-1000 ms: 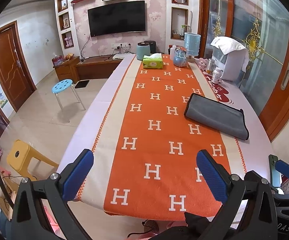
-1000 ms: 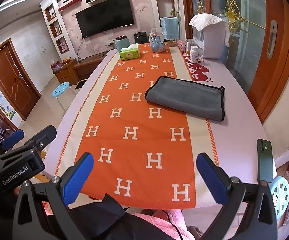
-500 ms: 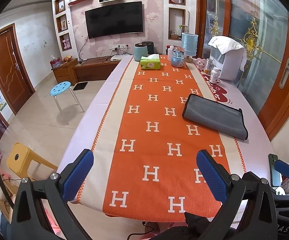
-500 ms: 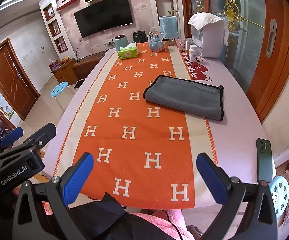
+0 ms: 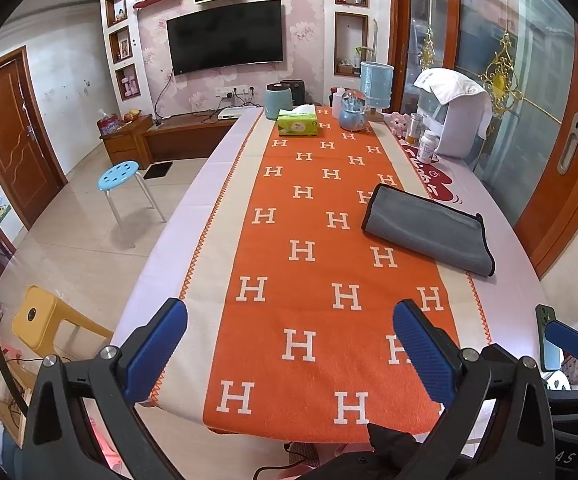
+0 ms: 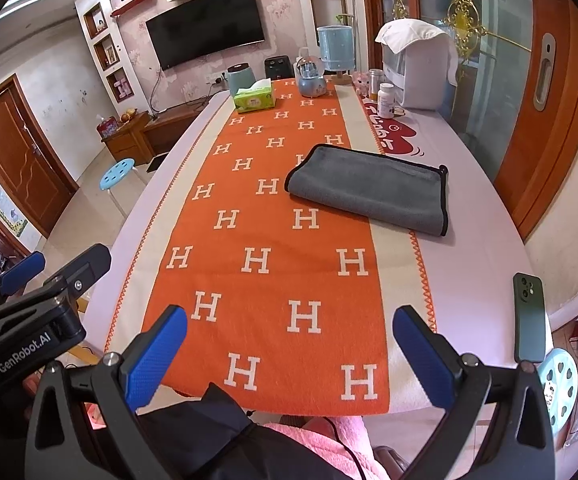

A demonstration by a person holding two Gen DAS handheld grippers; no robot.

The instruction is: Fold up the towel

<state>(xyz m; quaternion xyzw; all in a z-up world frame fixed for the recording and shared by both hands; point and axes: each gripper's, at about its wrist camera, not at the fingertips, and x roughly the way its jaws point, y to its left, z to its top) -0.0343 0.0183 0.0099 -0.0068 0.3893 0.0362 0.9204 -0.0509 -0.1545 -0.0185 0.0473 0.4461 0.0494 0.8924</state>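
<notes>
Both grippers hang wide open and empty over the near table edge, left gripper (image 5: 289, 344) and right gripper (image 6: 289, 344). The grey towel (image 6: 373, 190), already doubled, lies far right on the orange runner (image 6: 273, 264). Best bet: pinch the two near corners, fold squarely.

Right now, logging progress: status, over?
Both hand-held grippers, left and right, open, empty. Grey towel lies folded, untouched. Green phone near table edge.
</notes>
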